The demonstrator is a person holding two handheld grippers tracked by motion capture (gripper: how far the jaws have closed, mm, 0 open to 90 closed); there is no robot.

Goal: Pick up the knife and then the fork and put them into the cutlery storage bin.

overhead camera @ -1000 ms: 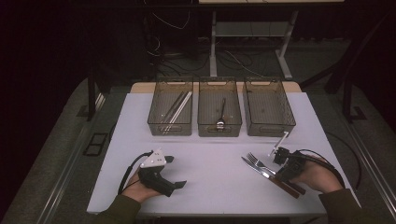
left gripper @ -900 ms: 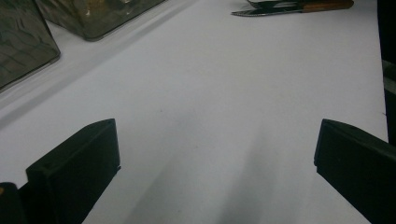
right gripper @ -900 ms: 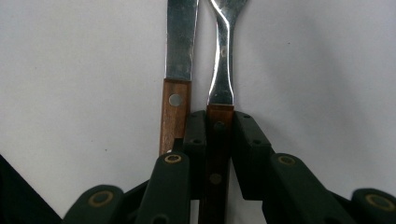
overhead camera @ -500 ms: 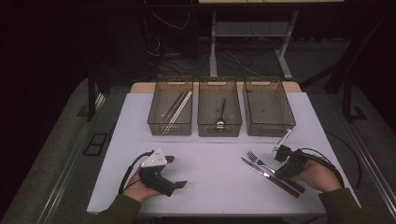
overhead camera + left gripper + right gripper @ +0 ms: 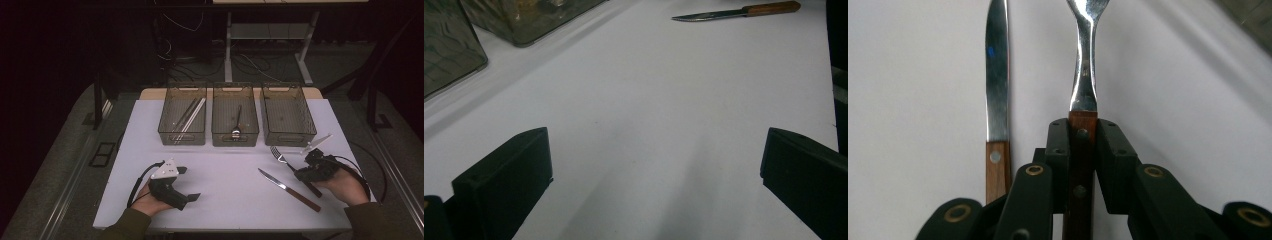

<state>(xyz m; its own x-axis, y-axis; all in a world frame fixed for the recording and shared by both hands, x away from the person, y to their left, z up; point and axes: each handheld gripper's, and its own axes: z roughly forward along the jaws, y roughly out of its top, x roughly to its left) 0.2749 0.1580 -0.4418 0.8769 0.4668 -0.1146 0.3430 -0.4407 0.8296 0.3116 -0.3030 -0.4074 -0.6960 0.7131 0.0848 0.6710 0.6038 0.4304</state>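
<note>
On the white table (image 5: 225, 175), right jaws clamp the fork (image 5: 1087, 65); left jaws gape empty.

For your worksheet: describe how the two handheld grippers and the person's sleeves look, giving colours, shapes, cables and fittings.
Both grippers are black with blocky flat jaws. The left gripper carries a pale grey three-cornered plate and trails a black cable. The right gripper shows brass-coloured pivot rivets on its linkage and trails a looping black cable. The sleeves are olive green.

High cam overhead, facing fwd; tool cams low, close; shared: knife (image 5: 288, 189), white table (image 5: 230, 170).
</note>
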